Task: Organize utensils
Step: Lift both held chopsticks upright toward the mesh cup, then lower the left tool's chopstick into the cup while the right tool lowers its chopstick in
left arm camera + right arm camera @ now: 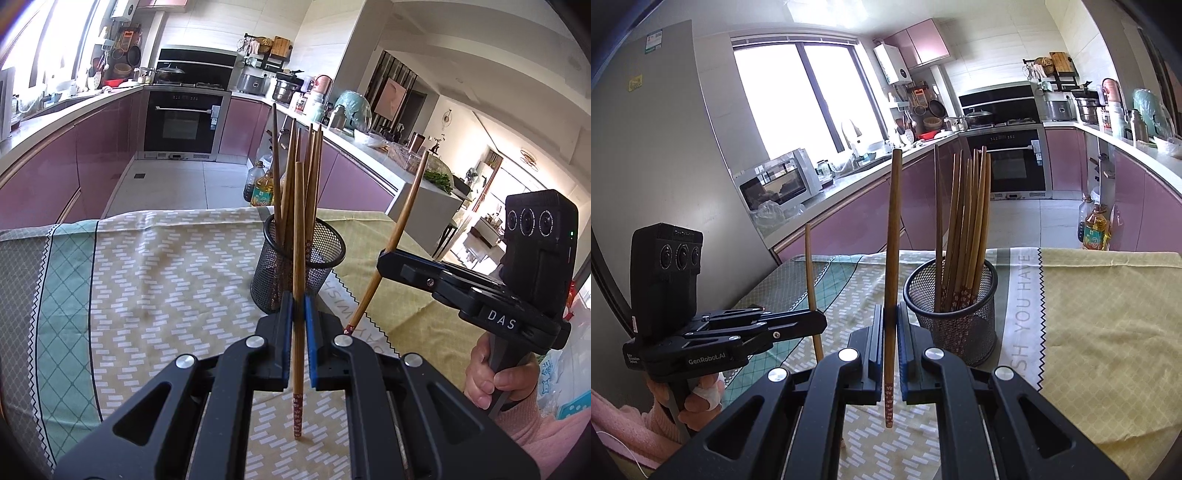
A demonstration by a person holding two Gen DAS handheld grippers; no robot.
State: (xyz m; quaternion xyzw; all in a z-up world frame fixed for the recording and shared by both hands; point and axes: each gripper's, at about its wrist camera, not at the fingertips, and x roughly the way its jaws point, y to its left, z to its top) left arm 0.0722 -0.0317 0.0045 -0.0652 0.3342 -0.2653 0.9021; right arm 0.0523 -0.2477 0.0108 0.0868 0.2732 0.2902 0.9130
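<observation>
Left tongs (298, 306) clamped on one upright chopstick (298, 236); right tongs (890, 325) clamped on another chopstick (892, 236). Mesh holder (951, 310) with chopstick bundle (964, 221) stands mid-bench, well inside the tablecloth (1100, 325) edges, open cloth around.

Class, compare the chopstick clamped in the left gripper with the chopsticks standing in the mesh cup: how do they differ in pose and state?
The chopstick in the left gripper is single and pinched by the left gripper in front of the mesh cup; the chopsticks in the cup are a bundle leaning freely inside it. Both are brown wood with patterned ends pointing down.
</observation>
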